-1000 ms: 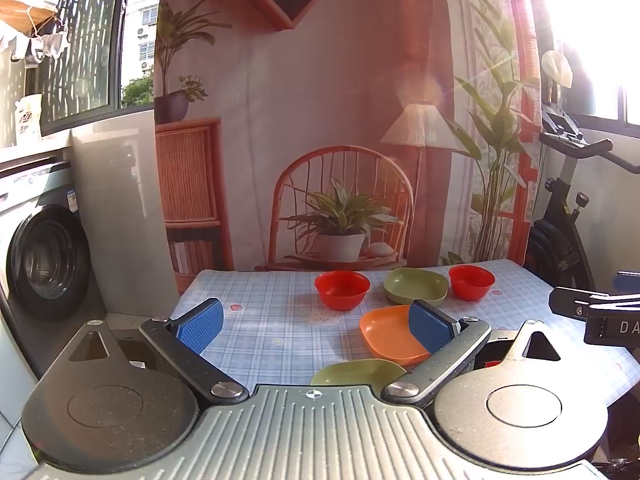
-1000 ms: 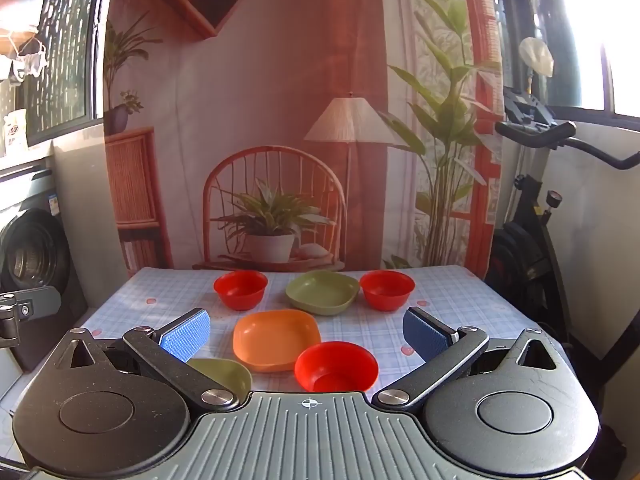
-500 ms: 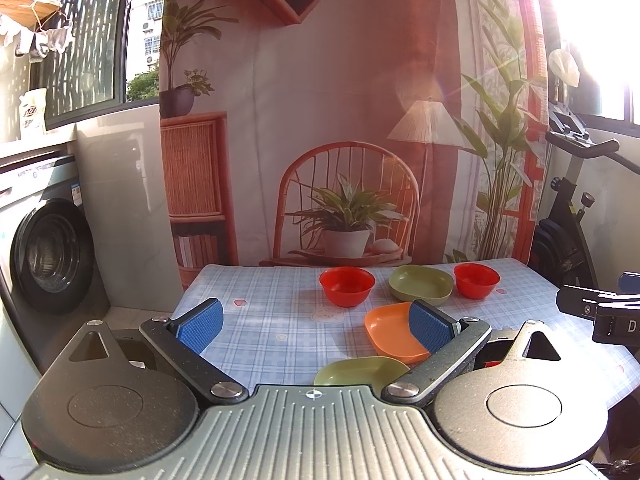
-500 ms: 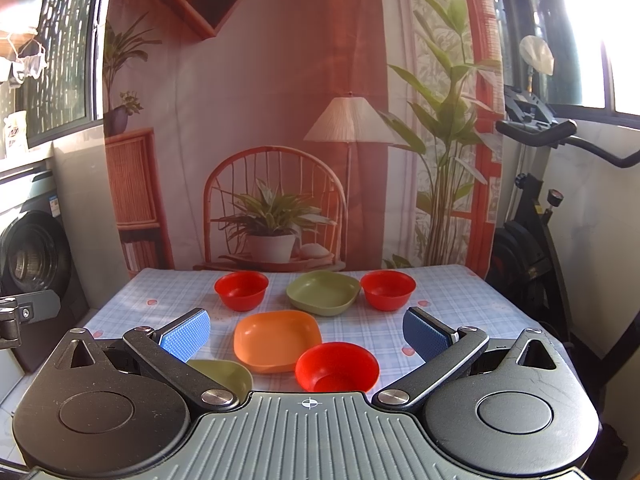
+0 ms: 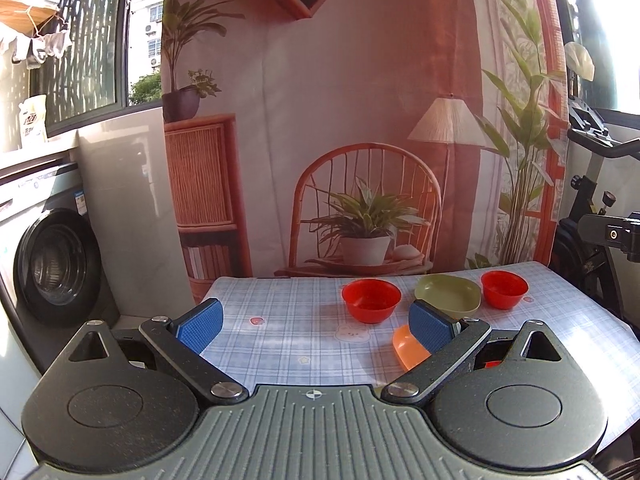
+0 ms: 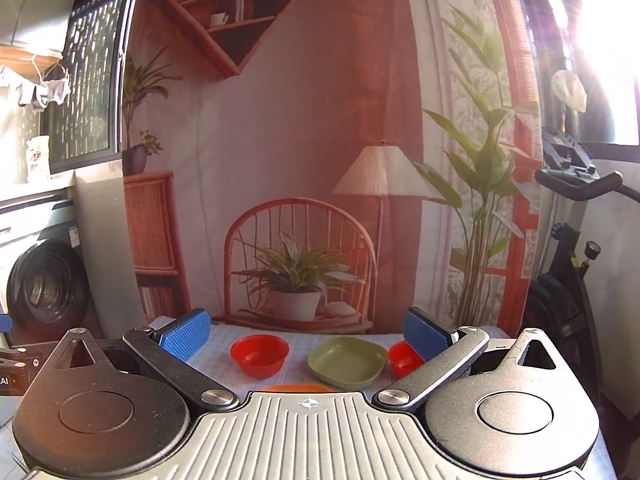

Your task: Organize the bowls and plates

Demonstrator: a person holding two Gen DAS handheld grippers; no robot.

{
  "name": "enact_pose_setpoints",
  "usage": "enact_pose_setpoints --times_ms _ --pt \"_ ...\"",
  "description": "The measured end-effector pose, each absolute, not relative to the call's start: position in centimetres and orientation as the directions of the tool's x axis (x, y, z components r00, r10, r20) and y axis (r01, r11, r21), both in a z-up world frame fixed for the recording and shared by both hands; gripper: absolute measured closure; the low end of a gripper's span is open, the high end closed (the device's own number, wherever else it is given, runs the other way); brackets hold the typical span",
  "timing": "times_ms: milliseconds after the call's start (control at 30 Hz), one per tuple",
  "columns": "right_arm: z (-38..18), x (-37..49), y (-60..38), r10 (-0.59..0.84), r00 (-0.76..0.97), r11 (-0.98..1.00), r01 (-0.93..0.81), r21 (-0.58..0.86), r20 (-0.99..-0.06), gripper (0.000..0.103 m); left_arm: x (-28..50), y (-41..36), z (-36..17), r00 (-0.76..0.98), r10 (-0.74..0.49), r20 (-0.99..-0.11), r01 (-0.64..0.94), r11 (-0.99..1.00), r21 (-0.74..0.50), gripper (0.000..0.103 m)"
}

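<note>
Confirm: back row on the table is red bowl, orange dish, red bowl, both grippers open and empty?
Not quite. The dish between the two red bowls is green, not orange, per the right wrist view. Both grippers are open and empty.

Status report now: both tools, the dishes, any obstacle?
Left tool open, empty. Right tool open, empty. Two red bowls, green plate, orange plate sit apart on the table, unstacked. Nothing blocks them.
</note>
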State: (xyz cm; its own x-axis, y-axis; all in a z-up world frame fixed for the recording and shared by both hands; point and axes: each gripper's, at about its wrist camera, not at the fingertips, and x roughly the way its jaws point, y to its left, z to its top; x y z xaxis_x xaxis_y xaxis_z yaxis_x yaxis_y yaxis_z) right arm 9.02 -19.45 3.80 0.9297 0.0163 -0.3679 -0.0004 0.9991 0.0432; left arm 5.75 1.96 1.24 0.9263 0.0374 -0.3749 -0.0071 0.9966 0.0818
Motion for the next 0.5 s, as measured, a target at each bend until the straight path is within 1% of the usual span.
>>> enact_pose_setpoints --times_ms 100,200,267,400,467,500 --pt "3.5 11.5 -19.0 0.046 0.925 0.998 -0.031 0.046 -0.378 0.001 7.7 2.2 1.5 0.925 0.034 -0.378 0.004 0.995 0.099 0.003" --pt "2.9 13.6 -18.7 0.094 0.922 0.994 -0.064 0.093 -0.375 0.001 9.5 2.2 1.5 0.926 0.061 -0.372 -0.008 0.99 0.141 0.003" --pt "2.3 14.9 -18.5 0.123 0.916 0.989 -0.083 0.121 -0.382 0.001 10.7 2.2 1.3 0.921 0.072 -0.383 -0.014 0.988 0.153 0.003" --pt "-0.1 17.1 -17.7 0.137 0.897 0.988 -0.095 0.12 -0.419 0.002 13.4 2.5 -0.4 0.893 0.074 -0.444 -0.011 0.99 0.143 0.003" --pt "-1.5 17.8 -17.4 0.146 0.881 0.987 -0.097 0.13 -0.45 0.005 14.3 2.6 -1.5 0.877 0.071 -0.475 -0.011 0.992 0.128 0.004" --pt "-2.4 18.3 -17.3 0.152 0.869 0.986 -0.099 0.137 -0.47 0.006 15.0 2.9 -2.3 0.865 0.063 -0.498 -0.006 0.993 0.115 0.007"
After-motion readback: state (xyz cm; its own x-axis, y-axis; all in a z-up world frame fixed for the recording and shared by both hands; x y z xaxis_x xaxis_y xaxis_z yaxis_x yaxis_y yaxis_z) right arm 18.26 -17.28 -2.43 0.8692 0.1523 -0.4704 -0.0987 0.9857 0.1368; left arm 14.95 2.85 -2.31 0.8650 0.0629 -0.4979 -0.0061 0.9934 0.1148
